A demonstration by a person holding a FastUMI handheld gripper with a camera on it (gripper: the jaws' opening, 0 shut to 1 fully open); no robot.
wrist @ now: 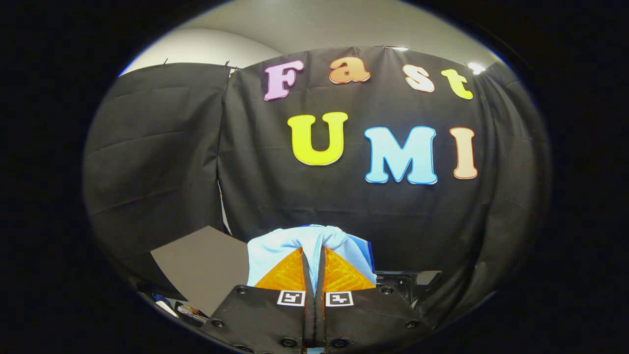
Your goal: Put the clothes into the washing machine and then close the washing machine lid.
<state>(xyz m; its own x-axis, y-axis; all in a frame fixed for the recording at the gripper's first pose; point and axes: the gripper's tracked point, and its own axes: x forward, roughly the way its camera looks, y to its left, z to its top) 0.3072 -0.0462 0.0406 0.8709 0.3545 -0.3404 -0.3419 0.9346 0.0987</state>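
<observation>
the gripper is pressed together on a light blue cloth, held up high; the cloth could slip out if the pinch is loosened.

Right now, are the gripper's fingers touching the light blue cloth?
Touching. In the gripper view, both fingers are closed on the light blue cloth, which drapes over their tips.

Gripper view looks forward along the fingers, close, toward the booth wall.
</observation>
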